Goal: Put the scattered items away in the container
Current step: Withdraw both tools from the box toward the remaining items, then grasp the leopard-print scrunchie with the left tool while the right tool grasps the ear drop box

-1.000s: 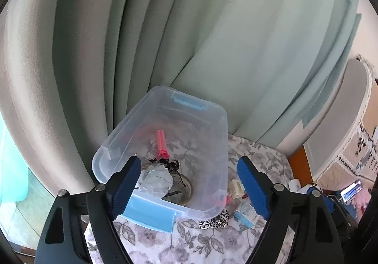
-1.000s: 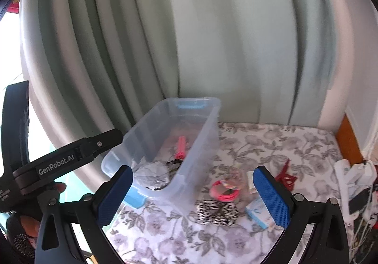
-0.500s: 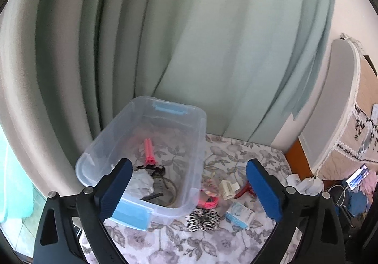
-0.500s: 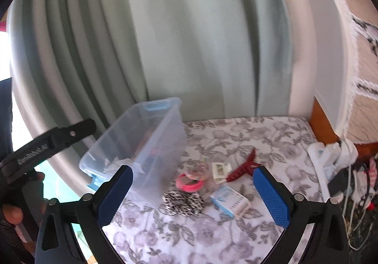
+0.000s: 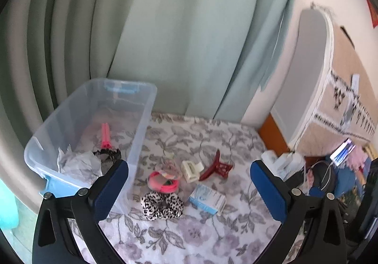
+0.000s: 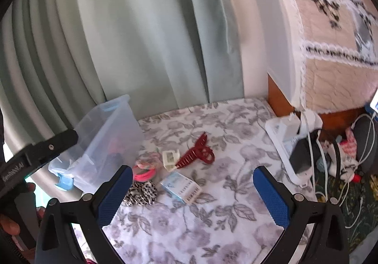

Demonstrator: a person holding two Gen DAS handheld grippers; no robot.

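A clear plastic bin [image 5: 141,127] [image 6: 122,127] with blue handles stands at the left of a floral-covered surface [image 5: 212,235]; crumpled paper [image 5: 78,164] and a pink comb [image 5: 105,134] lie in it. Scattered to its right are a dark red claw clip [image 5: 216,167] [image 6: 196,151], a cream clip [image 5: 191,169] [image 6: 170,157], pink hair ties [image 5: 163,181] [image 6: 144,173], a leopard scrunchie [image 5: 161,205] [image 6: 141,192] and a small blue box [image 5: 208,198] [image 6: 180,186]. My left gripper [image 5: 189,189] hovers above them, its jaws opening with nothing between. My right gripper [image 6: 192,194] is open and empty.
Pale green curtains [image 5: 165,27] hang behind the surface. A white power strip with chargers and cables [image 6: 297,146] lies at the right edge, beside a padded headboard [image 6: 330,51]. The left gripper's body [image 6: 35,153] and a hand [image 6: 9,226] show at the right wrist view's left.
Both views have swung right, off the bin and over the scattered items. The left jaws have spread wider. The bin now sits at the left of both views.
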